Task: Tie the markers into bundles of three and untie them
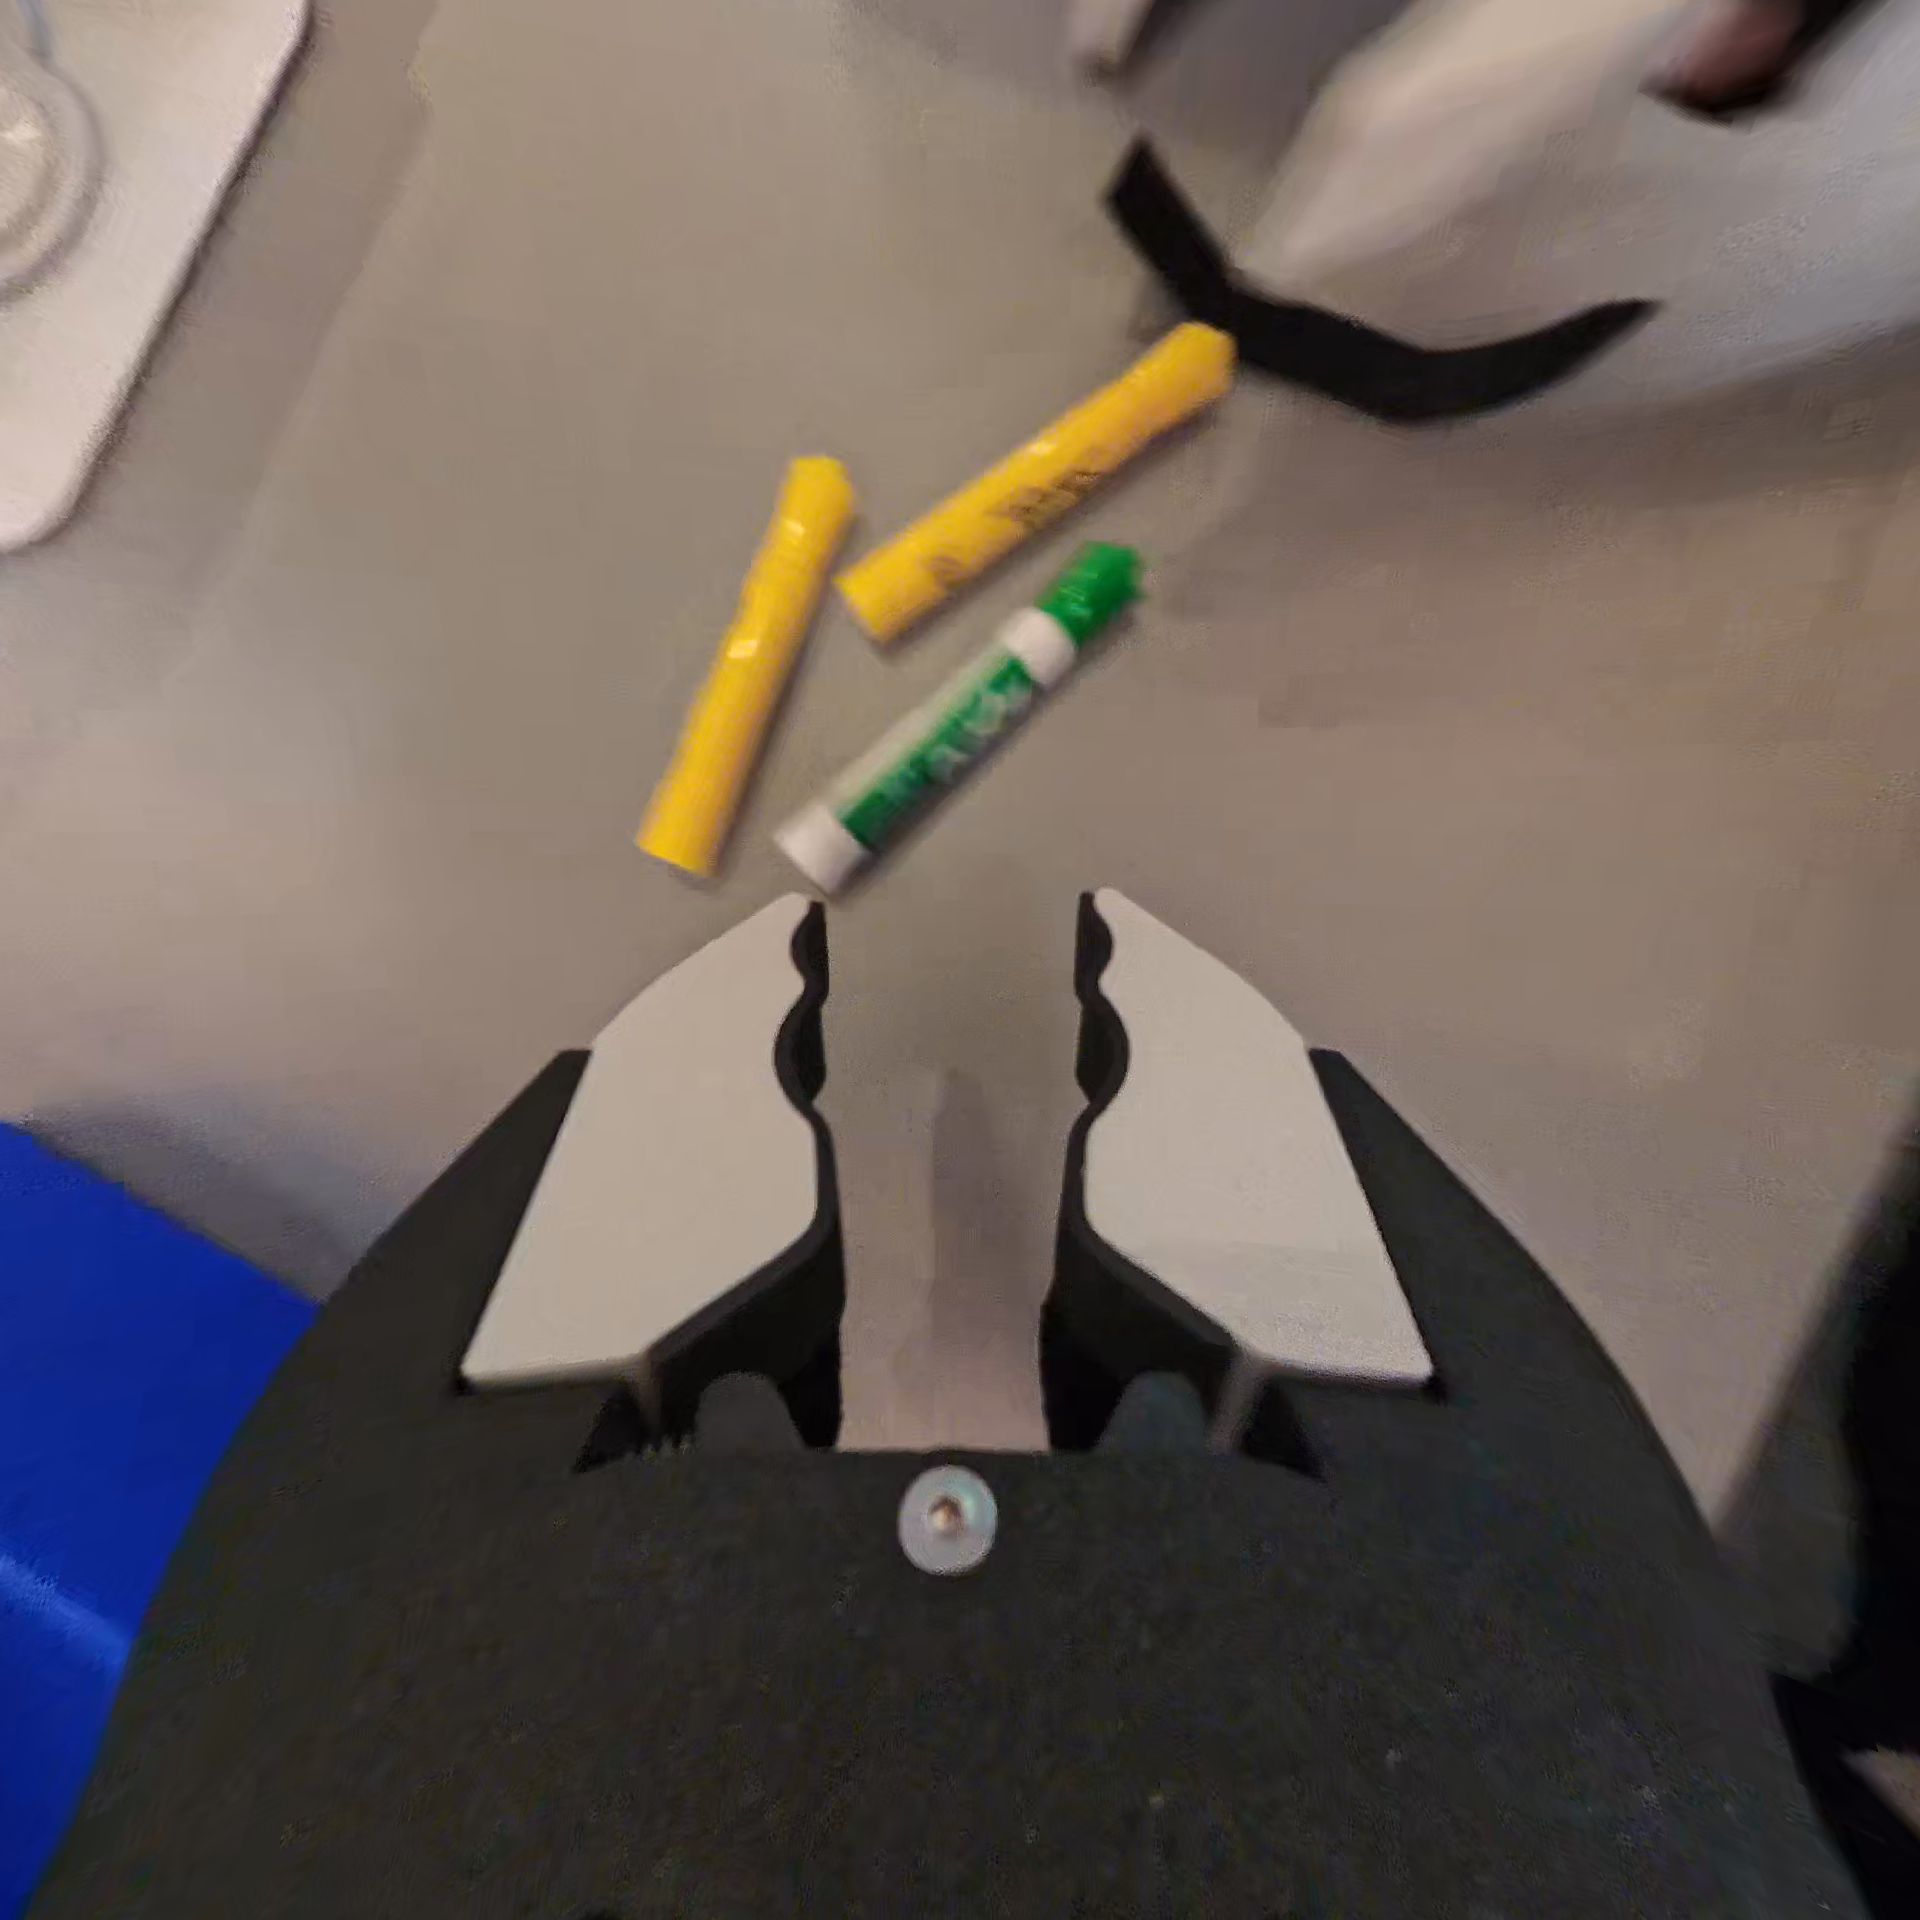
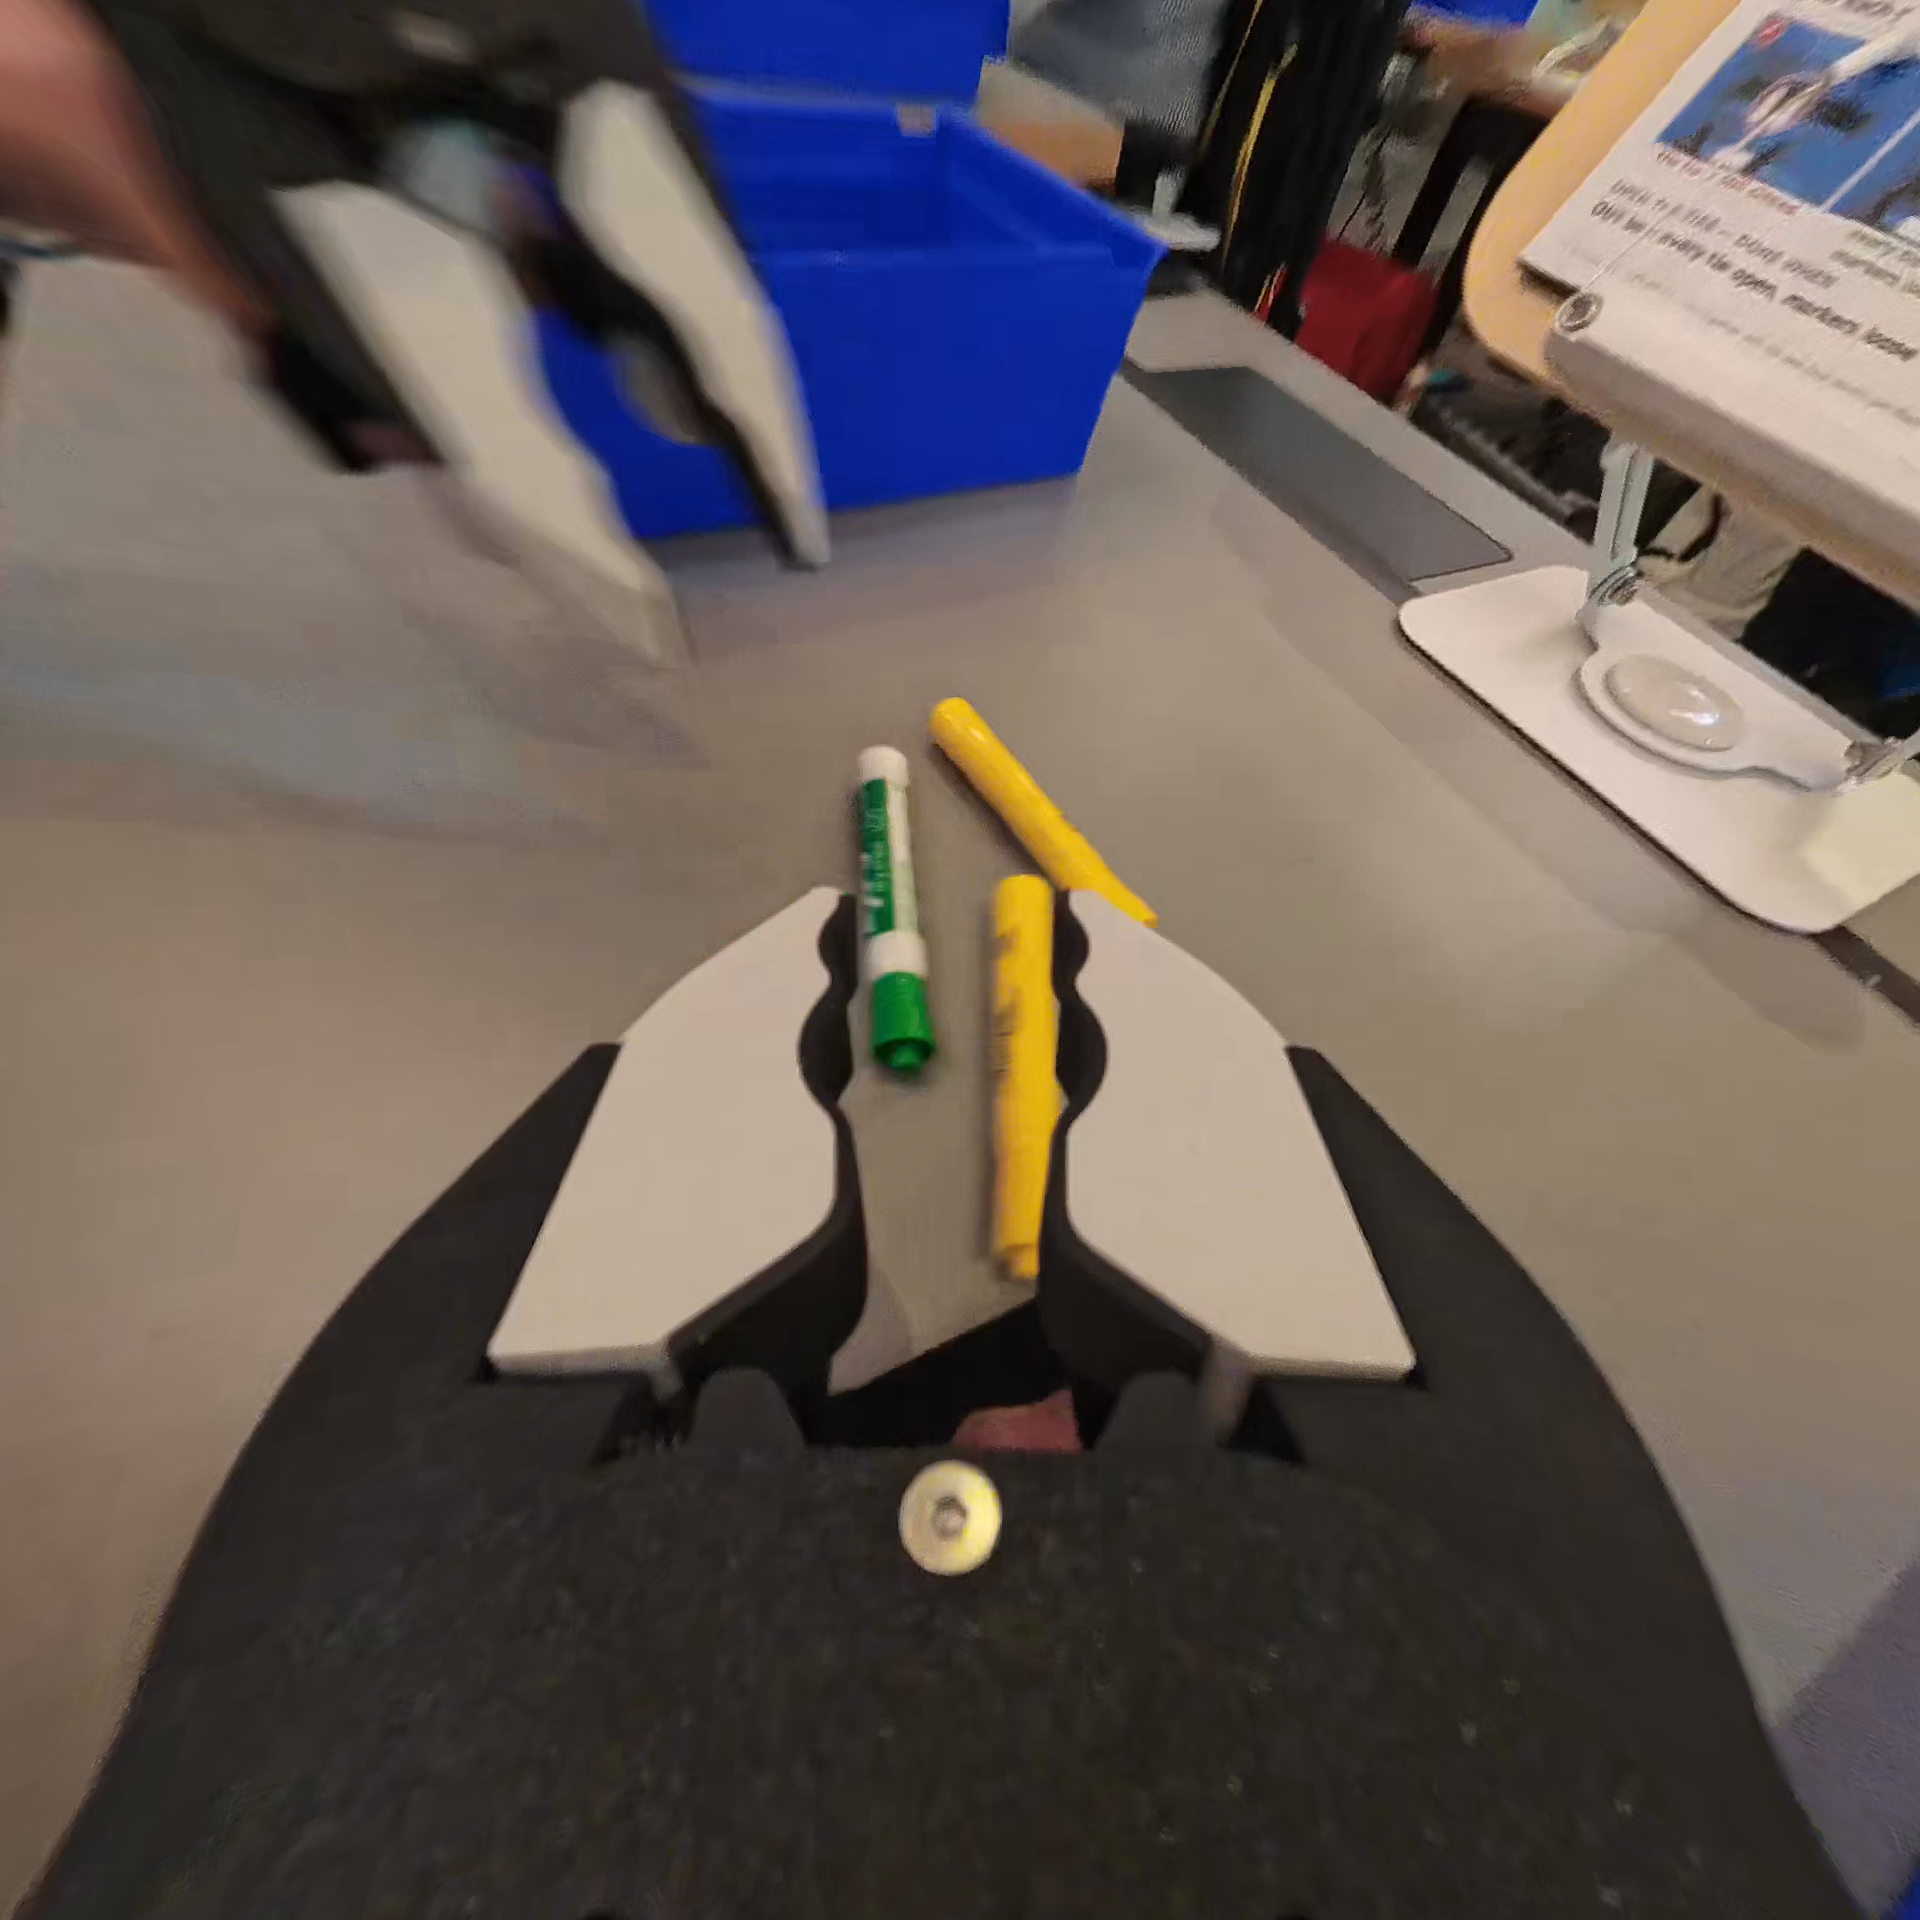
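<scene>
Three loose markers lie on the grey table: a green marker (image 1: pixel 956 717) (image 2: pixel 888 904) and two yellow markers (image 1: pixel 748 665) (image 1: pixel 1039 478). My left gripper (image 1: pixel 951 904) is open and empty, with its tips just short of the green marker's white end. My right gripper (image 2: pixel 951 899) is open over the markers, with one yellow marker (image 2: pixel 1023 1070) lying along its right finger and the other (image 2: pixel 1018 800) beyond its tips. A black strap (image 1: pixel 1351 353) lies curved at the far end of the markers, under the blurred right gripper (image 1: pixel 1455 208).
A blue bin (image 2: pixel 935 312) (image 1: pixel 104 1455) stands behind the left gripper (image 2: pixel 738 597). A white stand (image 2: pixel 1662 727) (image 1: pixel 104 260) holding a printed sheet is on the table to one side. The table edge runs past the stand. Spacing between my two grippers at the tips: around 12 centimetres. The left gripper is farther from the black strap (image 1: pixel 1351 353), some 20 centimetres, than the right, some 11 centimetres.
</scene>
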`<state>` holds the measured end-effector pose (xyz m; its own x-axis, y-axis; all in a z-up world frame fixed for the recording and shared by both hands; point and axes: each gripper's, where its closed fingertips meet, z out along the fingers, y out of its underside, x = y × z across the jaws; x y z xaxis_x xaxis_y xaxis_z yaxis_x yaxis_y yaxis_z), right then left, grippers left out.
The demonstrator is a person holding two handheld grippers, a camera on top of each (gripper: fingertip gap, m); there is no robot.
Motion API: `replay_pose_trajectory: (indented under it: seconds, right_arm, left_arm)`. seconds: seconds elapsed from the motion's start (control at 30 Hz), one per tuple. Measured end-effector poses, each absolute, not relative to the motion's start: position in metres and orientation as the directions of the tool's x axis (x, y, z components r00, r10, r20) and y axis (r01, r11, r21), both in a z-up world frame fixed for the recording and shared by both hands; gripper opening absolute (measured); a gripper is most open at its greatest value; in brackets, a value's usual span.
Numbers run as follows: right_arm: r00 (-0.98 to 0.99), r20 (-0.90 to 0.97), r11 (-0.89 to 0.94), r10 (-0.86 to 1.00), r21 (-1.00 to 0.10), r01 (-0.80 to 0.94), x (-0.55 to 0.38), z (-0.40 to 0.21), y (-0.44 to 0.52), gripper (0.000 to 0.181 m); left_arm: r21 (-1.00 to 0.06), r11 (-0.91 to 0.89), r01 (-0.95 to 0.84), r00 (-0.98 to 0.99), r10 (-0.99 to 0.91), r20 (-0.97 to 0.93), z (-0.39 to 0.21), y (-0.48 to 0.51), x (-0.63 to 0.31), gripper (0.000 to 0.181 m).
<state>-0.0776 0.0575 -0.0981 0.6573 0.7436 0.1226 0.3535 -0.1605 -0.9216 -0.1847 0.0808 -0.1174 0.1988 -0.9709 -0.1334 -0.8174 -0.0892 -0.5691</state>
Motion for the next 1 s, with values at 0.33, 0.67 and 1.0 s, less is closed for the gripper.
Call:
replay_pose_trajectory:
  seconds: [0.33, 0.67, 1.0]
  right_arm:
    - [0.747, 0.088, -0.171, 0.659, -0.95, 0.263, -0.045, -0.113, 0.012, 0.031]
    - [0.77, 0.093, -0.173, 0.632, -0.951, 0.257, -0.029, -0.111, 0.015, 0.03]
    - [0.742, -0.014, -0.242, 0.67, -0.949, 0.201, -0.042, -0.12, 0.018, 0.036]
  left_arm:
    - [-0.008, 0.181, -0.983, -0.181, -0.983, -0.029, -0.17, 0.151, -0.104, 0.033]
    - [0.103, 0.17, -0.98, -0.171, -0.985, 0.003, -0.197, 0.155, -0.105, 0.024]
    - [-0.465, -0.016, -0.885, 0.007, -1.0, 0.021, -0.135, 0.158, -0.074, 0.016]
